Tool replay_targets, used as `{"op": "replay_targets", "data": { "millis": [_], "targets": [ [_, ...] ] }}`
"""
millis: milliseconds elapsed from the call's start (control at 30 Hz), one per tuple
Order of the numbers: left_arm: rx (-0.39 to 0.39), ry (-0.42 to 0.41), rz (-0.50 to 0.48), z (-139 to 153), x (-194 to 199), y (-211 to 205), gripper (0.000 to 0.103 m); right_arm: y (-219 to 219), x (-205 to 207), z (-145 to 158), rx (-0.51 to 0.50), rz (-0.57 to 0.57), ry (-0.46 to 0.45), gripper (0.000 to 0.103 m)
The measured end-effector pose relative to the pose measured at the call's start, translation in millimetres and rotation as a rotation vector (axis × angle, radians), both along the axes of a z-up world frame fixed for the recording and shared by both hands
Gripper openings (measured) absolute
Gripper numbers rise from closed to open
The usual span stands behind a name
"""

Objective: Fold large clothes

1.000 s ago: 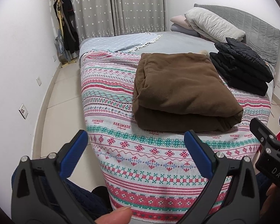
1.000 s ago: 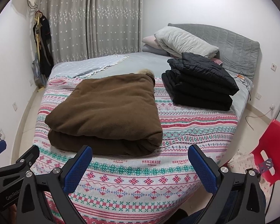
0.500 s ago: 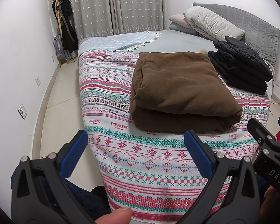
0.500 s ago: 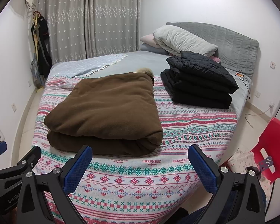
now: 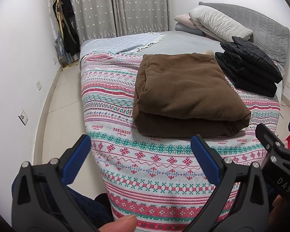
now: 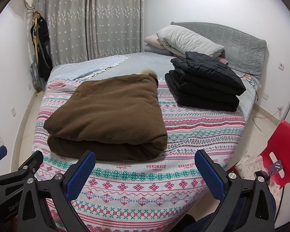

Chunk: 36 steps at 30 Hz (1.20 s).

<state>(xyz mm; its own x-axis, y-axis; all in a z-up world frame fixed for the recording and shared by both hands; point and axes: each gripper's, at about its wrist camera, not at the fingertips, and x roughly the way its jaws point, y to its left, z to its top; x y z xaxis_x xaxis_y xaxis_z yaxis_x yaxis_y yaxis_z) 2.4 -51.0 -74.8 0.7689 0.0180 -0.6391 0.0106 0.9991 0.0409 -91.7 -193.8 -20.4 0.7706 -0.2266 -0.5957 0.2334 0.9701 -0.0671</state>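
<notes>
Both of my claws hang wide apart and empty, the left gripper [image 5: 141, 147] and right gripper [image 6: 145, 162] short of the bed's near edge. Just beyond lies the brown garment [image 6: 108, 116], folded thick on the patterned blanket [image 6: 141, 193], with the black stack [image 6: 205, 85] behind. I'd judge squaring up is best done by nudging the near fold, low and level.

Your left gripper [image 5: 141, 150] is a black frame with silver screws and blue textured pads [image 5: 76, 160]. Your right gripper [image 6: 145, 166] is built the same; at 3 o'clock in the left view its side reads "DAS". Dark navy fleece clothing [image 5: 83, 203] shows at 7 o'clock there.
</notes>
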Motion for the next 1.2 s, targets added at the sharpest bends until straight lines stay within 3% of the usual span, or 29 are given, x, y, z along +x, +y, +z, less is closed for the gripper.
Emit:
{"op": "replay_targets", "data": {
  "millis": [1200],
  "targets": [
    [0.009, -0.016, -0.014, 6.1, 1.8, -5.1, 0.102, 6.7, -1.4, 0.3, 0.003, -0.029, 0.003, 0.103]
  ]
}}
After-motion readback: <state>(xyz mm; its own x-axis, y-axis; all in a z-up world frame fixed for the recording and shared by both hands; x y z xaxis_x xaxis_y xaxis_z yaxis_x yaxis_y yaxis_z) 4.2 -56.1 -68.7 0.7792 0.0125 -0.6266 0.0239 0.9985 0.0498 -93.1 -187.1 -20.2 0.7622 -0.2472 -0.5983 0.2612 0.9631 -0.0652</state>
